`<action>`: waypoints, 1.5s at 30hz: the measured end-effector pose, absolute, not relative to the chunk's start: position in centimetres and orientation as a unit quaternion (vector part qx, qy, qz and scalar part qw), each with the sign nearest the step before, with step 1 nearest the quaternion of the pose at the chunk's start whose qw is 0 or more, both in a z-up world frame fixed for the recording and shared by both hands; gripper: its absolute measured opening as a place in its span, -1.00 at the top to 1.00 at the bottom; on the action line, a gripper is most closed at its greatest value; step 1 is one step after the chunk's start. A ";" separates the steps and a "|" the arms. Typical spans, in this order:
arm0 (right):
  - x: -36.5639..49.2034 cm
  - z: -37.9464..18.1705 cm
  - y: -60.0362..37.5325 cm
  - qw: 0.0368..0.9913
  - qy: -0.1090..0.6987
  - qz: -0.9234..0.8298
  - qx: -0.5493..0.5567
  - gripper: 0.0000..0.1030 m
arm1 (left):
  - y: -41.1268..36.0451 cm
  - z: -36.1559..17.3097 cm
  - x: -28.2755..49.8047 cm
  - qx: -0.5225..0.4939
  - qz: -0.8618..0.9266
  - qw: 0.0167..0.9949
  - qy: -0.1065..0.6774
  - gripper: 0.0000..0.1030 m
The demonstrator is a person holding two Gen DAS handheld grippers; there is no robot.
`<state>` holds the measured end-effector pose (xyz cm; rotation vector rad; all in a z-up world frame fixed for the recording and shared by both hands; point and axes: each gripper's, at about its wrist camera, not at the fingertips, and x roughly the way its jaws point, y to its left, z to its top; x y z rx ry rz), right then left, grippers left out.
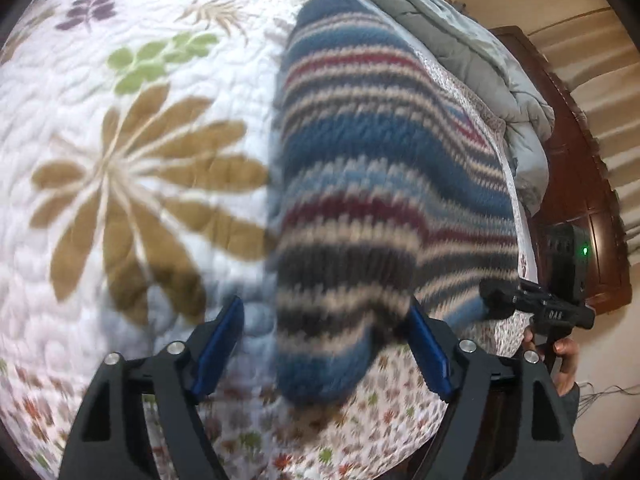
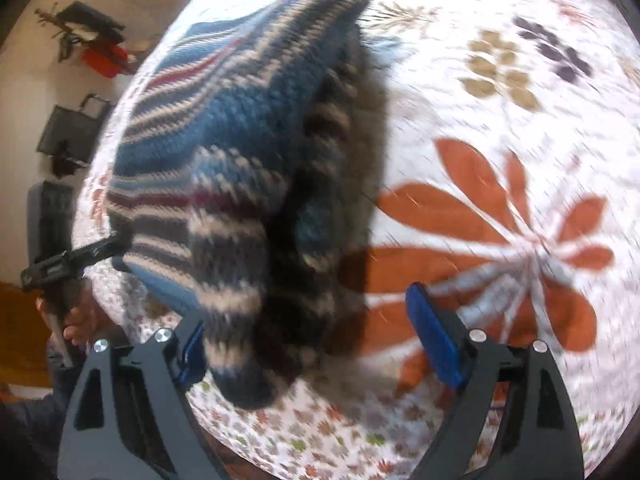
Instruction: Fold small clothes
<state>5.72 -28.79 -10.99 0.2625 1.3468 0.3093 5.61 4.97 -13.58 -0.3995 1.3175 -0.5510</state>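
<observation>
Left gripper (image 1: 326,346): jaws stand wide. One blue pad (image 1: 218,350) is clear of the cloth on its outer side; the other sits at the edge of the knit, and whether it touches cannot be told through the blur. The lower end of the sweater (image 1: 360,184) lies between the fingers, not clamped.

Right gripper (image 2: 316,338): jaws likewise wide. The right-hand pad (image 2: 434,336) stands apart over bare quilt; the left-hand pad is partly hidden behind the sweater (image 2: 224,168) edge. A folded lobe of the knit lies between the fingers, not gripped.

Sweater: striped knit in blue, cream, maroon and dark grey, lying on the quilt (image 1: 132,152) in a long doubled-over heap, the near end rounded and hanging towards both cameras. In the right wrist view a dark inner layer shows under the top fold.

Quilt: white, stitched, printed with large leaf flowers, olive by the left gripper, orange by the right (image 2: 500,248); a band of small leaves runs along the near border.

Surroundings: each wrist view shows the opposite gripper held in a hand (image 1: 564,360) (image 2: 76,320) at the sweater's far side. A grey duvet (image 1: 460,40) is bunched beyond the sweater, against a dark wooden headboard (image 1: 580,184).
</observation>
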 end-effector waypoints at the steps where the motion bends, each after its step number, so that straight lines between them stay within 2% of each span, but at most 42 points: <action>1: 5.9 -11.4 -29.1 0.761 0.622 0.136 0.128 -0.67 | 4.8 -13.6 5.5 -0.181 -0.249 0.737 0.601 -0.56; 5: 5.7 -11.1 -29.2 0.762 0.626 0.112 0.126 -0.62 | 4.6 -12.4 5.4 -0.181 -0.222 0.738 0.610 -0.52; 8: 5.7 -8.4 -26.4 0.785 0.608 0.076 0.085 -0.56 | 4.0 -9.2 4.1 -0.128 -0.170 0.780 0.588 -0.50; 12: 3.9 -4.7 -24.1 0.818 0.574 0.027 0.031 -0.79 | 2.7 -5.2 2.4 -0.050 -0.094 0.831 0.545 -0.66; 14: 2.9 -3.5 -23.0 0.828 0.561 0.017 0.027 -0.80 | 3.1 -4.2 1.7 -0.057 -0.088 0.836 0.539 -0.77; 16: 2.5 -2.8 -21.9 0.831 0.555 0.004 0.025 -0.84 | 3.1 -3.5 1.3 -0.066 -0.077 0.836 0.539 -0.77; 27: -2.4 0.6 -19.9 0.848 0.528 0.003 0.053 -0.85 | 2.2 -0.7 -1.6 -0.019 -0.047 0.856 0.515 -0.83; 37: -3.0 1.4 -19.5 0.854 0.515 -0.009 0.067 -0.86 | 1.0 1.5 -2.7 0.020 -0.037 0.875 0.482 -0.86; 45: -2.9 0.5 -18.9 0.850 0.523 -0.013 0.062 -0.86 | 0.4 1.0 -2.7 0.032 -0.038 0.874 0.484 -0.87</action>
